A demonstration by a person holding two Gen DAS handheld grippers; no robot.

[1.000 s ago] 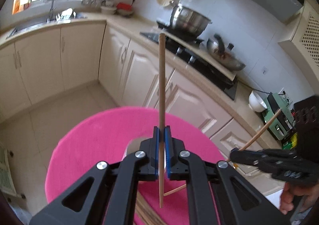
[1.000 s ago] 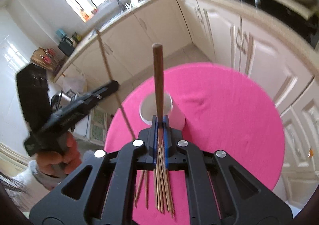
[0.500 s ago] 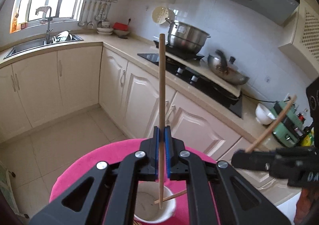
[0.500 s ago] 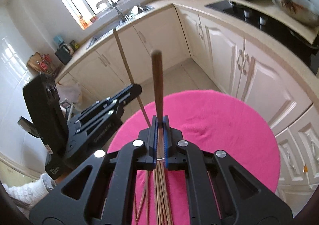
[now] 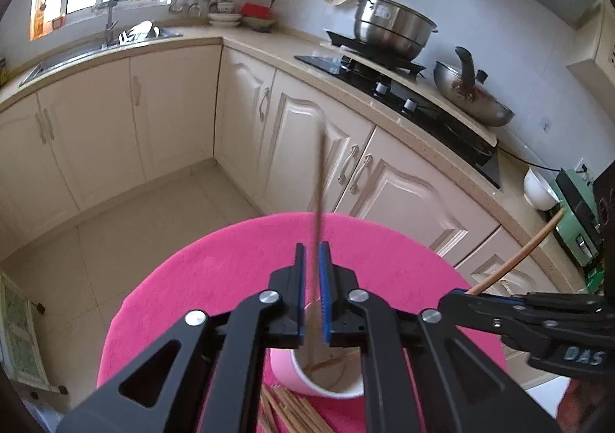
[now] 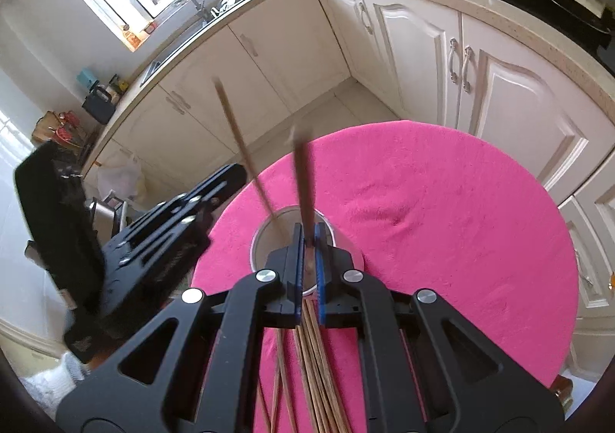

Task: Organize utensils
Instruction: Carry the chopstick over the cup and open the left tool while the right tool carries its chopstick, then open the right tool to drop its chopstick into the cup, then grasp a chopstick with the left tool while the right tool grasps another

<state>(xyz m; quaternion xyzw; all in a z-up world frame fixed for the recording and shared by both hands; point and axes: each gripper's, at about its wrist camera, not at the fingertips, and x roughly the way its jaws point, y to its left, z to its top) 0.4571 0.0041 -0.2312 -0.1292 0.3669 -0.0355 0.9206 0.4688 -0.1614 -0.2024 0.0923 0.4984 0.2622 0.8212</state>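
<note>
chopstick (image 5: 319, 210) blurred between parted left claw (image 5: 313, 267) pads, seemingly loose.

Steel pot (image 5: 394, 25) on stove (image 5: 399, 87); wok (image 5: 472, 102); sink faucet (image 5: 102, 6).

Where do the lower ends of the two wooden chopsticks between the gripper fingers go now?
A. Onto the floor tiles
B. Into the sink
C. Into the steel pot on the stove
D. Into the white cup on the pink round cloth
D: in the right wrist view, both wooden chopsticks slant down into the white cup standing on the pink round cloth.
</note>
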